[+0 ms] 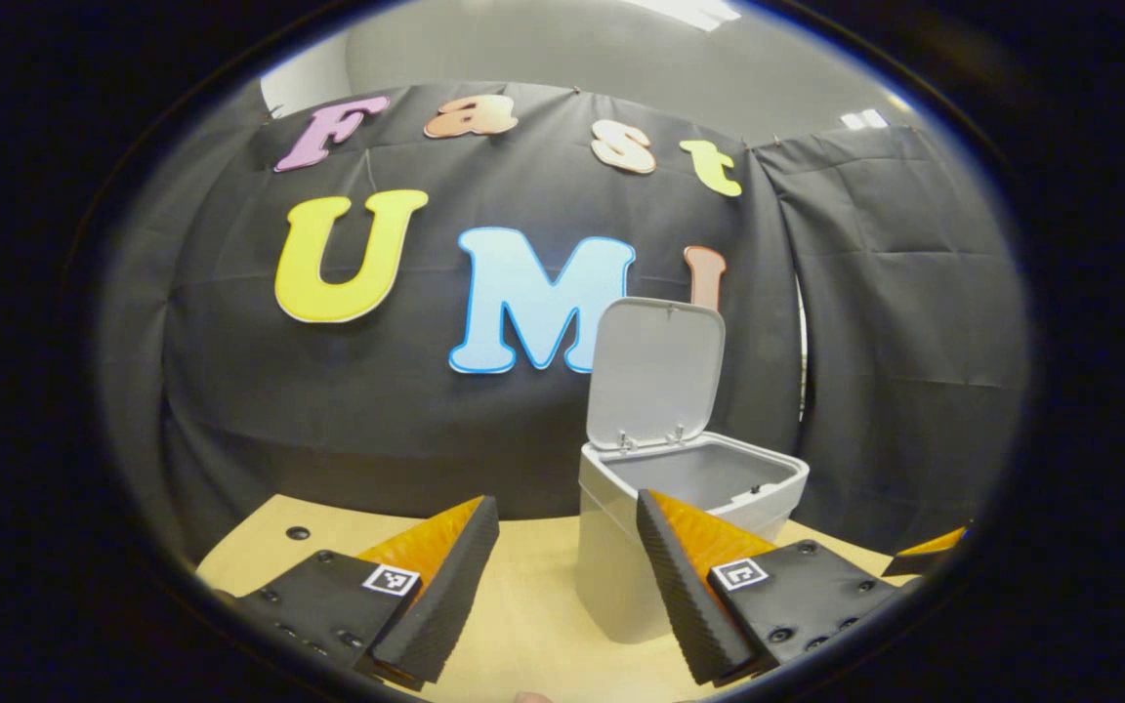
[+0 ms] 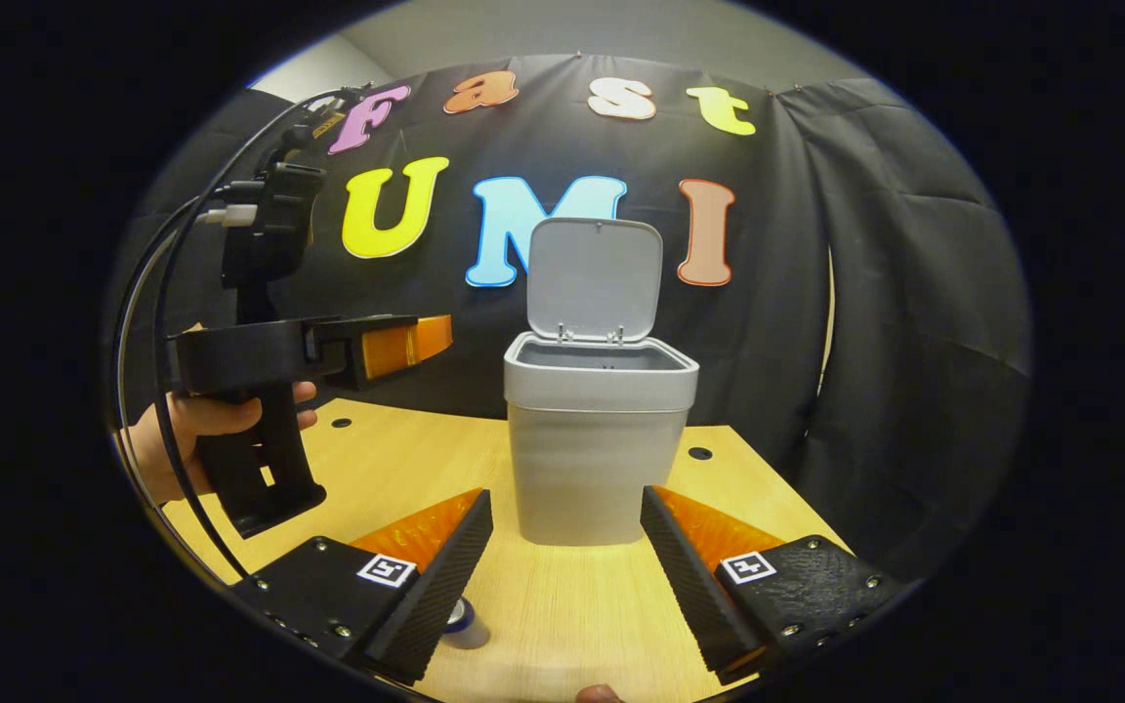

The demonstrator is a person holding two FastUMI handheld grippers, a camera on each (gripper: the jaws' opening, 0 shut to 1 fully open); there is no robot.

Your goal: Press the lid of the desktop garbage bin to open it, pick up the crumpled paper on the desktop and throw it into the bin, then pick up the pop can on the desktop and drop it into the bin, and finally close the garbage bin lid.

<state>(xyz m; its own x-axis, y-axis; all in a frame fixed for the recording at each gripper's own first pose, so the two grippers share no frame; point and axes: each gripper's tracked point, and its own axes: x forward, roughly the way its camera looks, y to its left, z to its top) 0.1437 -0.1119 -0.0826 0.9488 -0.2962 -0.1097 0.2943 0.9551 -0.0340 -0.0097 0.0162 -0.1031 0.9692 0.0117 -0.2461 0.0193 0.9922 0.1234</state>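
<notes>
The white desktop bin [image 2: 602, 459] stands on the wooden table [image 2: 406, 469] with its lid [image 2: 594, 278] tipped upright at the back, its inside dark. In the left gripper view the bin [image 1: 621, 547] is close and slightly right, lid [image 1: 655, 376] up; my left gripper [image 1: 567, 576] is open and holds nothing, level with the rim. A hand holds that left gripper [image 2: 421, 344] raised to the left of the bin in the right gripper view. My right gripper [image 2: 567, 576] is open low over the table in front of the bin. A pop can [image 2: 466, 625] peeks out by its left finger.
Black cloth walls close the table off behind and to the right. Small dark holes [image 2: 699, 453] dot the tabletop near the bin. A cable [image 2: 147, 322] loops from the left gripper. The tip of the other gripper [image 1: 929, 552] shows at the right edge of the left gripper view.
</notes>
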